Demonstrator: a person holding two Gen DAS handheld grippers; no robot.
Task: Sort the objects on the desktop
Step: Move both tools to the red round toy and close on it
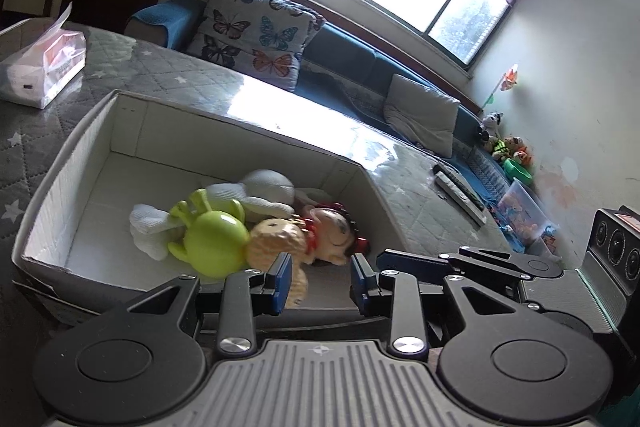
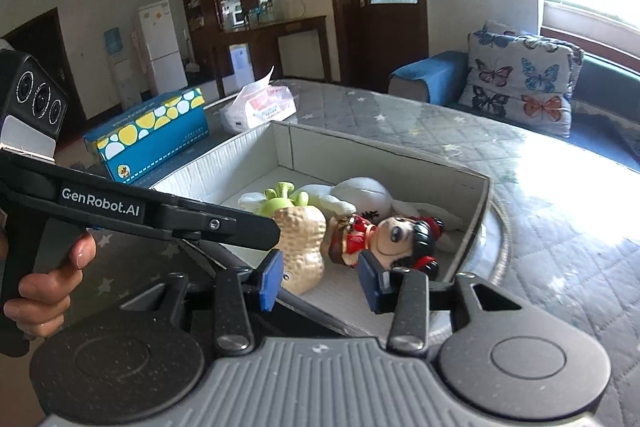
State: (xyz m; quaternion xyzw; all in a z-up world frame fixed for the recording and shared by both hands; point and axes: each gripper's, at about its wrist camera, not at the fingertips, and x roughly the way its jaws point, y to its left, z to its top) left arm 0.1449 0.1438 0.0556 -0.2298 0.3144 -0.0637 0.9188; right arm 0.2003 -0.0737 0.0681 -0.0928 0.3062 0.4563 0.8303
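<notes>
A white cardboard box (image 1: pixel 52 187) (image 2: pixel 476 203) sits on the quilted grey table. Inside lie a green alien toy (image 1: pixel 212 239) (image 2: pixel 276 203), a tan peanut-shaped toy (image 1: pixel 276 247) (image 2: pixel 300 247), a doll in a red dress (image 1: pixel 332 231) (image 2: pixel 384 231) and a white plush (image 1: pixel 264 187) (image 2: pixel 360 195). My left gripper (image 1: pixel 320 281) is open and empty just above the box's near edge, in front of the peanut and doll. My right gripper (image 2: pixel 320 281) is open and empty at the box's near side, and also shows in the left wrist view (image 1: pixel 460 259).
A tissue pack (image 1: pixel 40 67) (image 2: pixel 260 107) lies beyond the box. A blue spotted tissue box (image 2: pixel 152 135) stands to the left. Two remotes (image 1: pixel 460 191) lie at the table's far right. A blue sofa with a butterfly cushion (image 1: pixel 256 31) runs behind.
</notes>
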